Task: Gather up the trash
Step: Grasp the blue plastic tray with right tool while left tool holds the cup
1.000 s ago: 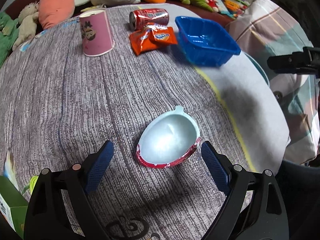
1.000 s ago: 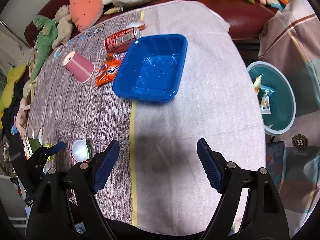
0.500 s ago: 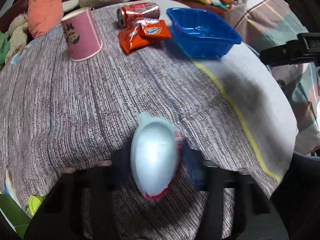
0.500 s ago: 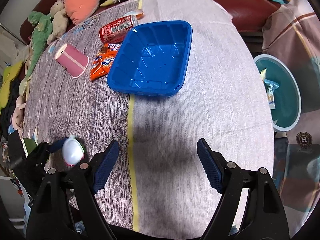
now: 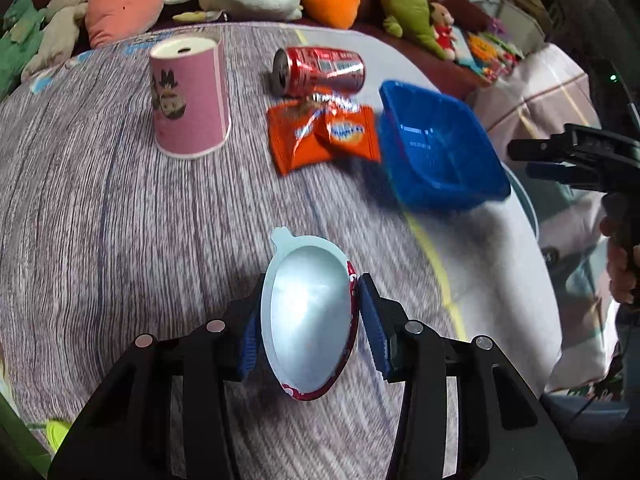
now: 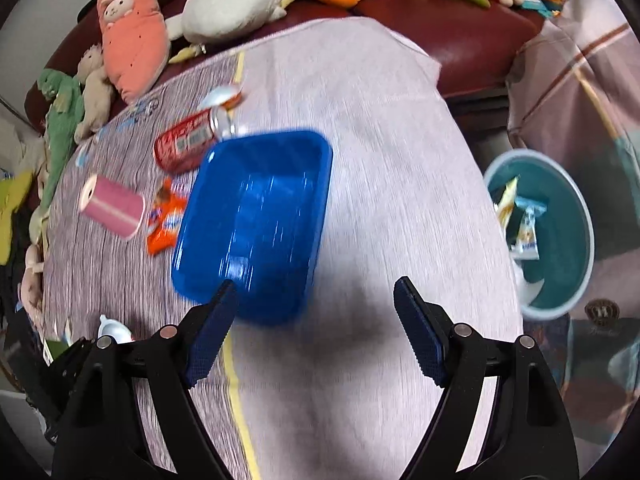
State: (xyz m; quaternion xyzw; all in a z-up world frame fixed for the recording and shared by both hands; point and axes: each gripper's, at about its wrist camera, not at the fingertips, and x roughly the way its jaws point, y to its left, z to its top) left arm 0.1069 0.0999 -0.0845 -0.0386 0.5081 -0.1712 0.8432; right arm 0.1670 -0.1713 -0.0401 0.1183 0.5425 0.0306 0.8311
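Observation:
My left gripper [image 5: 308, 316] is shut on an egg-shaped white plastic cup with a red foil rim [image 5: 308, 316], held just above the wood-grain tablecloth; it also shows small at the lower left as the white cup [image 6: 114, 330]. Farther back lie a red soda can [image 5: 320, 70], two orange snack packets [image 5: 324, 134] and a pink paper cup [image 5: 190, 96]. My right gripper [image 6: 316, 332] hangs open and empty over the pale cloth, its left pad at the near edge of the blue plastic tray [image 6: 256, 220]. The right gripper [image 5: 576, 160] shows at the right edge of the left wrist view.
A teal bin [image 6: 560, 232] with wrappers inside stands on the floor right of the table. Plush toys [image 6: 224, 4] line a dark red sofa behind the table. A green box corner [image 5: 16, 440] sits at the lower left. A checked blanket [image 6: 580, 60] lies at the right.
My left gripper closed on the white egg-shaped cup, which turned upright between the pads, and carried it forward. My right gripper moved toward the blue tray, staying open.

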